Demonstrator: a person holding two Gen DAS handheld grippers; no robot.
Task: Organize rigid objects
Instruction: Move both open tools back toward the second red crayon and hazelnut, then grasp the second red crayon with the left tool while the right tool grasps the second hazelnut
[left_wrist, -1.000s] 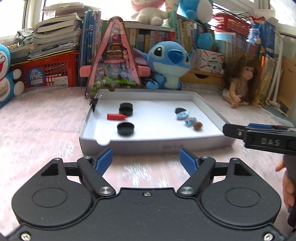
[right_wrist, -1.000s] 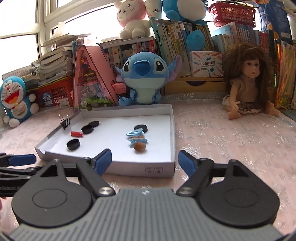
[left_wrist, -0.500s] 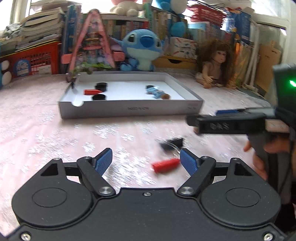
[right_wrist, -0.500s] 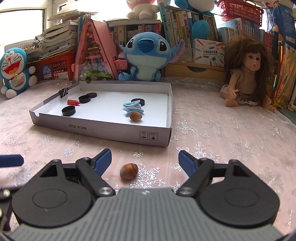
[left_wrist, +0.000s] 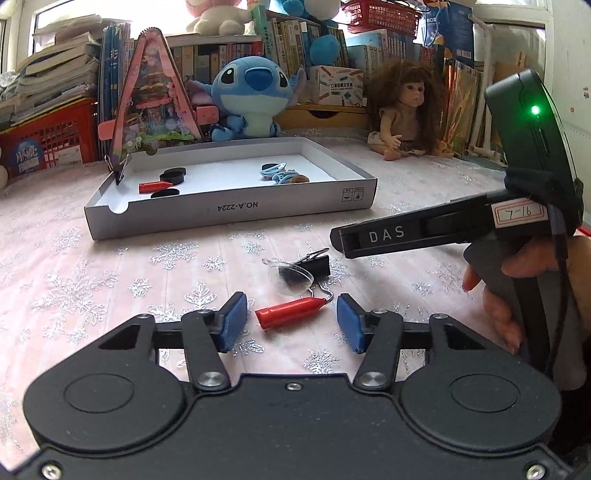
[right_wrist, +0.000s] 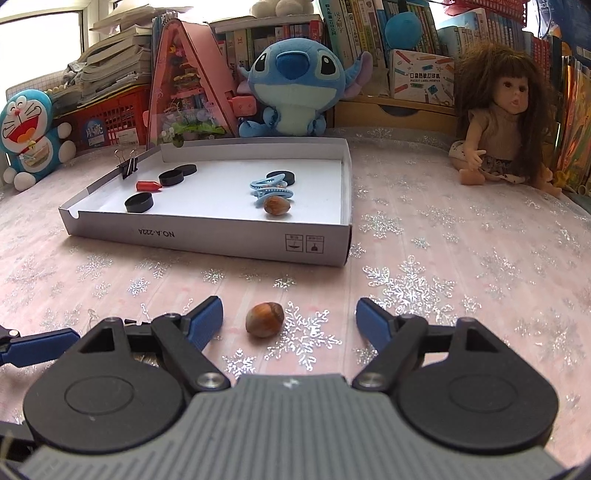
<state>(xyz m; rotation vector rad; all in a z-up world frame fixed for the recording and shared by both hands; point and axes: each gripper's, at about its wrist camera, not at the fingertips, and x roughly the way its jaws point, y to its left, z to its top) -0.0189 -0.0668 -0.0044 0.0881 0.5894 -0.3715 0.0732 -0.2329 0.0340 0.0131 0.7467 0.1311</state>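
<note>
On the snowflake-patterned pink tablecloth (left_wrist: 110, 280), in front of the shallow white cardboard tray (left_wrist: 229, 214), two loose pieces wait to be collected. The left gripper (left_wrist: 291, 319) sits low over a small red cone-tipped cap (left_wrist: 291, 316), which lies crosswise between its blue pads (left_wrist: 236, 321); the jaws have just been closing in on it, yet a gap shows on both sides, so nothing is clamped. Just beyond the cap lie a clear plastic disc (left_wrist: 291, 275) and a black binder clip (left_wrist: 314, 264), touching each other and close enough to be nudged by a careless closing. The right gripper (right_wrist: 290, 321) hovers with jaws spread wide around a hazelnut (right_wrist: 265, 319), which rests on the cloth nearer the left pad, untouched.

The tray already holds like with like: black round caps (right_wrist: 171, 178) and another red cap (right_wrist: 147, 185) toward its left side, a blue hair clip (right_wrist: 269, 186) and a second hazelnut (right_wrist: 277, 205) toward its right. That grouping probably explains the split: each hand lines up on the piece whose match lies on its own side.
</note>
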